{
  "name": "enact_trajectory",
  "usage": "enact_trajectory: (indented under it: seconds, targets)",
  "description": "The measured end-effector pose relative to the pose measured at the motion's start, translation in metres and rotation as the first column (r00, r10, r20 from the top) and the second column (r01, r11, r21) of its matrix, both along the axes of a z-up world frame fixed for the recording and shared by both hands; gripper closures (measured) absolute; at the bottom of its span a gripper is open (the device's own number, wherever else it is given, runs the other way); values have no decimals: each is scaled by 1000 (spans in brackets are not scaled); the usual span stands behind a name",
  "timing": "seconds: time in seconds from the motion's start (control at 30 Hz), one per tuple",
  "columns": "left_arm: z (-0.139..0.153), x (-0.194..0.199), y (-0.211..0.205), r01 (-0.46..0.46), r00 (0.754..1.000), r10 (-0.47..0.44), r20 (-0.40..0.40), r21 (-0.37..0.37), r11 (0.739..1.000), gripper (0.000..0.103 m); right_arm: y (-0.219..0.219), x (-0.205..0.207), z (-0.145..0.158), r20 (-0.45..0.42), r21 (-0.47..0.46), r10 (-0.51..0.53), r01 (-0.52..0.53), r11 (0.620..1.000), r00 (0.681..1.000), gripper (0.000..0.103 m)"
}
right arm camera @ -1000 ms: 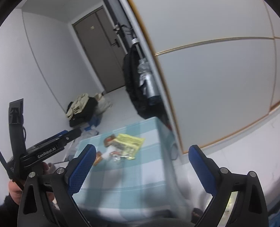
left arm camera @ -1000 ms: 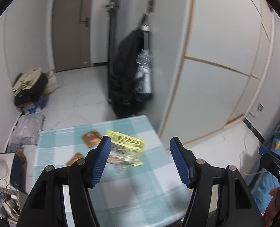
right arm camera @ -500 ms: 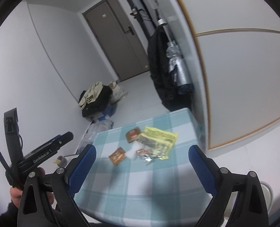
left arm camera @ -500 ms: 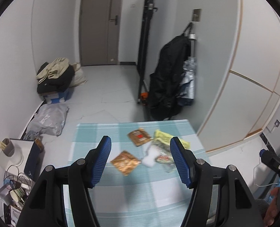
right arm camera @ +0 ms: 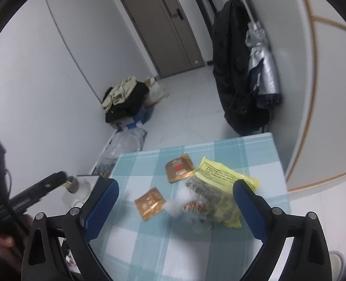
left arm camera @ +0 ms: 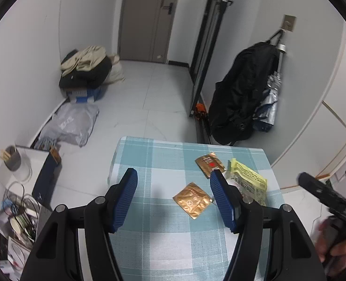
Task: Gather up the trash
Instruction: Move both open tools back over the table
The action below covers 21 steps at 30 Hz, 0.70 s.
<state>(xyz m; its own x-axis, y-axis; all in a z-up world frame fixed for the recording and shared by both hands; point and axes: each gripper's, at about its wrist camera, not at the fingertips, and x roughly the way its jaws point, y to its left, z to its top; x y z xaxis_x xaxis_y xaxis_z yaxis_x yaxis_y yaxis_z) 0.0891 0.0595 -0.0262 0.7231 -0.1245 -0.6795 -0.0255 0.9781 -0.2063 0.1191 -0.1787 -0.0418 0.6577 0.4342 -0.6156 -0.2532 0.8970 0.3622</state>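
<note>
Trash lies on a table with a blue-and-white checked cloth (left arm camera: 163,234). In the left wrist view I see an orange foil sachet (left arm camera: 192,200), a brown sachet with a red mark (left arm camera: 209,164) and a yellow wrapper (left arm camera: 249,182). The right wrist view shows the same orange sachet (right arm camera: 149,203), brown sachet (right arm camera: 178,167), yellow wrapper (right arm camera: 222,175) and a crumpled white tissue with a clear wrapper (right arm camera: 191,203). My left gripper (left arm camera: 173,192) is open above the table, left of the orange sachet. My right gripper (right arm camera: 175,201) is open above the trash pile. Both are empty.
A black bag and a silver folded umbrella (left arm camera: 243,93) hang on the wall behind the table. A clothes pile (left arm camera: 86,68) and a grey plastic bag (left arm camera: 72,124) lie on the floor. A cluttered low stand (left arm camera: 16,187) is left of the table.
Both grippers have tilted down and moved closer to the table, so the trash now sits larger and nearer between the fingers. Both stay open.
</note>
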Motion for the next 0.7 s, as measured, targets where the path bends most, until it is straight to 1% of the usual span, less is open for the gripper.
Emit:
enact_trajectory:
  seconds: [0.07, 0.2, 0.33, 0.4, 0.53, 0.63, 0.7]
  targets:
    - [-1, 4, 10, -13, 1000, 13, -15, -35, 999, 42, 8, 19, -7, -18, -11, 17, -17, 1000, 1000, 4]
    - [-7, 12, 20, -43, 998, 40, -56, -60, 997, 42, 32, 59, -26, -49, -68, 85, -88, 994, 995, 4]
    - [-14, 20, 23, -47, 995, 39, -96, -79, 996, 42, 63, 92, -52, -107, -167, 169, -185, 968, 980, 5]
    - [-17, 24, 23, -44, 993, 36, -111, -64, 997, 42, 73, 100, -61, -122, -199, 199, -220, 955, 972, 5]
    - [-21, 30, 22, -34, 990, 28, -135, -46, 998, 42, 87, 116, -77, -168, -216, 229, -262, 941, 959, 6]
    - [-25, 34, 24, -28, 987, 19, -161, -55, 998, 42, 96, 125, -84, -209, -193, 254, -295, 936, 944, 6]
    - [-27, 36, 27, -24, 985, 10, -172, -74, 997, 42, 101, 128, -86, -205, -211, 268, -310, 927, 941, 7]
